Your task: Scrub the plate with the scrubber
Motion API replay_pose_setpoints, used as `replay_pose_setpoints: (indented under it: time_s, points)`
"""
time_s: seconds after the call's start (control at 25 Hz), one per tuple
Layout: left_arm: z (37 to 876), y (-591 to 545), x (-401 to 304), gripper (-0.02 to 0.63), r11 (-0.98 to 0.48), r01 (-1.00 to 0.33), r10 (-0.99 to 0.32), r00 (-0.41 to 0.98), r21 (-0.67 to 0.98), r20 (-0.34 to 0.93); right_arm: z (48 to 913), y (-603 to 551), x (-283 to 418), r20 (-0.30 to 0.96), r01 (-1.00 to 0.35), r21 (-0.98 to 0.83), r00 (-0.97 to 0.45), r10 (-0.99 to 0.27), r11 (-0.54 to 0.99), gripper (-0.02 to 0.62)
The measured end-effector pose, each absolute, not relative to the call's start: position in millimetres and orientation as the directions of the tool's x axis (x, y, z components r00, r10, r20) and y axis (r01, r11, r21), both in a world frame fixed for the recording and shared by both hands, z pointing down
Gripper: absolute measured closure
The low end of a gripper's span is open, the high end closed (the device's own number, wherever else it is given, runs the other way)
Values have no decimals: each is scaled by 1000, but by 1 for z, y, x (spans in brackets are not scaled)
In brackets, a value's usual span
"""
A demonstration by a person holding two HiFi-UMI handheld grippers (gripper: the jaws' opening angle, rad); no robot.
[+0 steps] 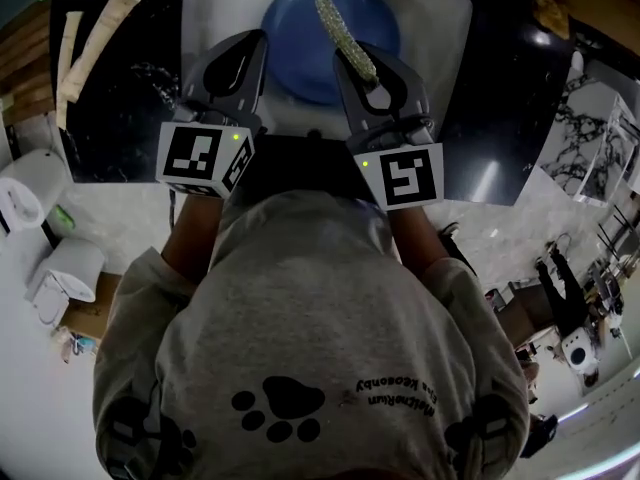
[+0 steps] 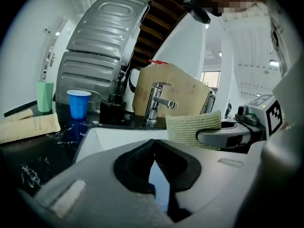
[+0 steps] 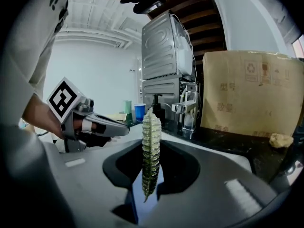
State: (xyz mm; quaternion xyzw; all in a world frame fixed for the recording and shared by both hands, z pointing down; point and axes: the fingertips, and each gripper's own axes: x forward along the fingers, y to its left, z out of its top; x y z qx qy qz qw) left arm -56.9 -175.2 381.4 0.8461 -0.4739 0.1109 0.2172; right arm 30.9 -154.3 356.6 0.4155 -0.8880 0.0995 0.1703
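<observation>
A round blue plate (image 1: 295, 38) lies in the white sink (image 1: 445, 13). My right gripper (image 1: 366, 68) hovers over the plate's right side, shut on a yellow-green scrubber (image 1: 343, 30) that juts forward over the plate. In the right gripper view the scrubber (image 3: 151, 146) stands edge-on between the jaws of my right gripper (image 3: 151, 172). My left gripper (image 1: 256, 40) hangs over the plate's left edge. Its jaws (image 2: 154, 153) are pressed together with nothing between them, and the blue plate (image 2: 159, 186) shows below. The scrubber (image 2: 192, 126) is at its right.
A chrome faucet (image 2: 159, 101) stands at the sink's back, with a black dispenser (image 2: 112, 109) and a blue cup (image 2: 78, 103) to its left. Black counter (image 1: 120, 108) flanks the sink, with long pale packets (image 1: 100, 33) on its left. A cardboard box (image 3: 251, 94) stands behind.
</observation>
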Motion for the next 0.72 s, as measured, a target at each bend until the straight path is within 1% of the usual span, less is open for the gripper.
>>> replay_pose_setpoints:
  time_s: [0.16, 0.32, 0.56, 0.72]
  points:
    - [400, -178, -52, 601, -479, -834, -717, 551, 272, 427, 376, -159, 26, 431, -764, -17, -587, -685, 645, 522]
    - [412, -182, -53, 603, -467, -838, -707, 546, 283, 450, 401, -163, 23, 493, -760, 5, -564, -662, 650, 522]
    - [428, -185, -58, 603, -442, -851, -689, 525, 284, 499, 441, -163, 6, 593, -651, 106, -565, -573, 752, 522]
    - [434, -189, -62, 603, -433, -855, -681, 517, 285, 518, 463, -160, 2, 658, -616, 149, -522, -543, 773, 522]
